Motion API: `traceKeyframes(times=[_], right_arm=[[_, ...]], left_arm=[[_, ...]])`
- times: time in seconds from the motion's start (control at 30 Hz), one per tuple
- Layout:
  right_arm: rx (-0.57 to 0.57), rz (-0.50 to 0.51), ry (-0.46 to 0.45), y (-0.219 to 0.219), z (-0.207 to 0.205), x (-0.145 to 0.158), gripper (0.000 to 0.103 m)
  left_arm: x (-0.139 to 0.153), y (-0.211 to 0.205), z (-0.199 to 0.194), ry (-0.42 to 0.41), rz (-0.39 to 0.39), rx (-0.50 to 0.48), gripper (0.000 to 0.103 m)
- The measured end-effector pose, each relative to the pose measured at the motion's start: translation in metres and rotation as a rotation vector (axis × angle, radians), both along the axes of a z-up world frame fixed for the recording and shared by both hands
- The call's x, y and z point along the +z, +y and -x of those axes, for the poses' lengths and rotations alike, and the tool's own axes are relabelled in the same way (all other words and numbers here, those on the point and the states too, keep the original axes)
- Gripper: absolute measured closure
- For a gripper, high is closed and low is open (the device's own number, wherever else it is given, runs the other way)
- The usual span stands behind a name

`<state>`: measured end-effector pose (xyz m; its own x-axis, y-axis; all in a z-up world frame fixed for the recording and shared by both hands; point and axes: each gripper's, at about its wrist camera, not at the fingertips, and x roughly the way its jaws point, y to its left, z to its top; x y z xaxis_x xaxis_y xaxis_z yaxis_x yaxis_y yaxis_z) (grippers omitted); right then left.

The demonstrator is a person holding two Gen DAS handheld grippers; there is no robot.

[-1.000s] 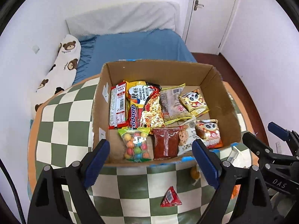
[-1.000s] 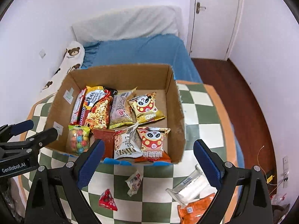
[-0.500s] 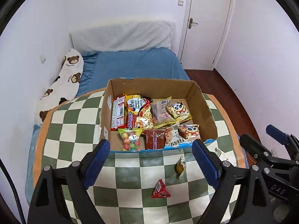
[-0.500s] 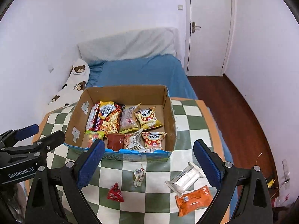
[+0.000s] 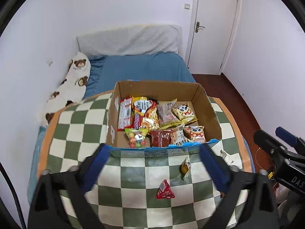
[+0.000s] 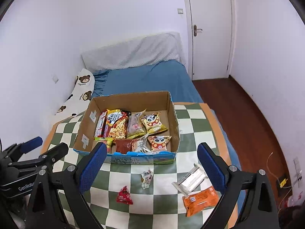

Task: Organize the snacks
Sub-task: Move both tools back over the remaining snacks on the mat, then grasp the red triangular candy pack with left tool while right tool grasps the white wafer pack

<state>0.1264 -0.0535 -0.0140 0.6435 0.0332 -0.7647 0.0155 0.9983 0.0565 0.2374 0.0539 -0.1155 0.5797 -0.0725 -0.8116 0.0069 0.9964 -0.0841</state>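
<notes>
Bedding fills the background as I look out: a blue bed [image 6: 146, 78] with a bear-print pillow [image 6: 82, 87] sits behind the checkered table [image 6: 192, 126], and a white door [image 6: 209, 28] stands shut at the far right. Nothing blocks my line to the table's near half.

On the table I see an open cardboard box [image 6: 171, 112] packed with snacks: noodle packs, two panda-print bags, a red pouch and a bag of coloured candy balls, all lying flat or slightly overlapped. Loose snacks lie in front of the box: a red triangular packet [image 6: 124, 192], a small crumpled wrapper [image 6: 146, 177], a clear-and-white packet [image 6: 190, 179] and an orange packet [image 6: 200, 200], the last two touching at the table's right side.

My right gripper [image 6: 150, 166] hangs above the near table with its jaws spread wide and holding nothing; the crumpled wrapper lies between them, the red packet just below, the orange packet beside the right finger. My left gripper [image 5: 154, 164] is likewise spread wide and empty, a little blurred; from its camera the red triangular packet [image 5: 164, 190] and the wrapper [image 5: 185, 168] lie between the fingers, with the box [image 5: 207, 106] just beyond the tips.
</notes>
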Motion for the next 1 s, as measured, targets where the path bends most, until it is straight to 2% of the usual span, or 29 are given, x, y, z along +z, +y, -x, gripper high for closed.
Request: traceKeyframes(times=[0.13,0.33,0.4,0.47,0.53,0.57,0.7,0.83,0.9,1.0], right_arm=[[-0.052,-0.038,0.09,-0.027,-0.009,-0.029,0.004],[-0.168,-0.036,0.325,-0.085,-0.019,-0.112,0.004],[-0.233,-0.101,0.41,-0.11,-0.018,-0.148,0.004],[-0.288,-0.225,0.475,-0.131,-0.018,-0.181,0.004],[-0.336,-0.316,0.51,-0.144,-0.021,-0.21,0.004],[-0.355,-0.326,0.521,-0.147,-0.024,-0.223,0.004],[-0.414,-0.314,0.564,-0.146,-0.043,-0.265,0.007],[-0.447,-0.305,0.619,-0.144,-0.056,-0.3,0.027],[-0.41,-0.245,0.611,-0.136,-0.059,-0.304,0.032],[-0.267,-0.163,0.616,-0.113,-0.058,-0.301,0.04]], left_arm=[[-0.032,0.001,-0.009,0.086,0.041,0.013,0.0],[-0.103,-0.006,-0.014,0.251,0.043,0.022,0.0],[-0.127,-0.009,-0.012,0.316,0.042,0.023,0.0],[-0.154,-0.012,-0.009,0.381,0.039,0.029,0.0],[-0.175,-0.013,-0.008,0.442,0.043,0.035,0.0],[-0.187,-0.013,-0.007,0.475,0.047,0.045,0.0],[-0.222,-0.009,-0.004,0.588,0.092,0.085,0.0],[-0.248,-0.012,-0.001,0.667,0.123,0.087,0.0],[-0.256,-0.018,-0.001,0.685,0.125,0.07,0.0],[-0.262,-0.027,-0.003,0.683,0.117,0.043,0.001]])
